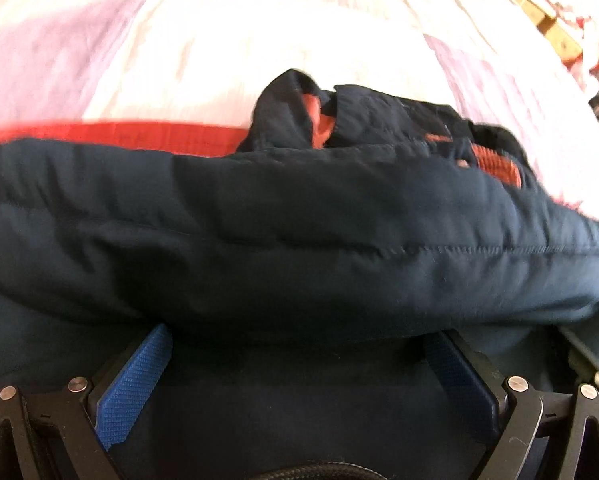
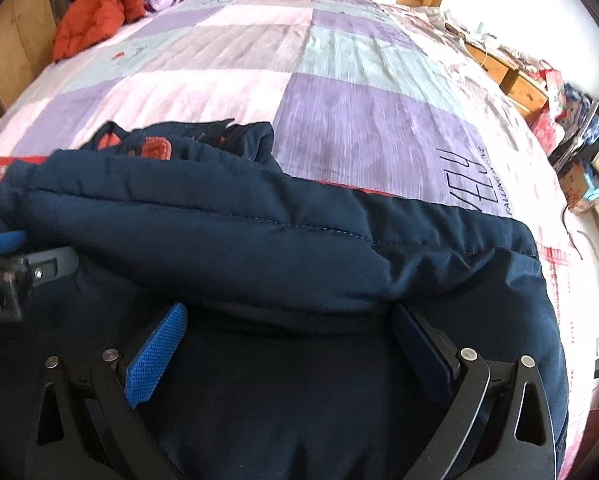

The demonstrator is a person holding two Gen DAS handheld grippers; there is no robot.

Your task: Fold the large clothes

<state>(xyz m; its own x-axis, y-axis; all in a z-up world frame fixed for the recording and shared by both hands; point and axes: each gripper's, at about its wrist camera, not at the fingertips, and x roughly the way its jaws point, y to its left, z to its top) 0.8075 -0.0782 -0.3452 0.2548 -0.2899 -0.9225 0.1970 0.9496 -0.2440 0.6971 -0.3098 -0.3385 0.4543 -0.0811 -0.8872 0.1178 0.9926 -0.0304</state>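
Navy padded jacket (image 2: 259, 248) folded over on patchwork bedsheet (image 2: 359, 120). 2 grippers, left gripper (image 1: 299, 344) and right gripper (image 2: 291, 320), spread wide (tips under the roll, probably lifting it).

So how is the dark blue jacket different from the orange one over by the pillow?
The navy jacket lies close, spread wide across the bed, both grippers at it; the orange jacket sits far off, bunched in a heap in the corner, untouched. The navy jacket shows orange lining; the orange jacket is one colour. Both look puffy and rest on the same bed.
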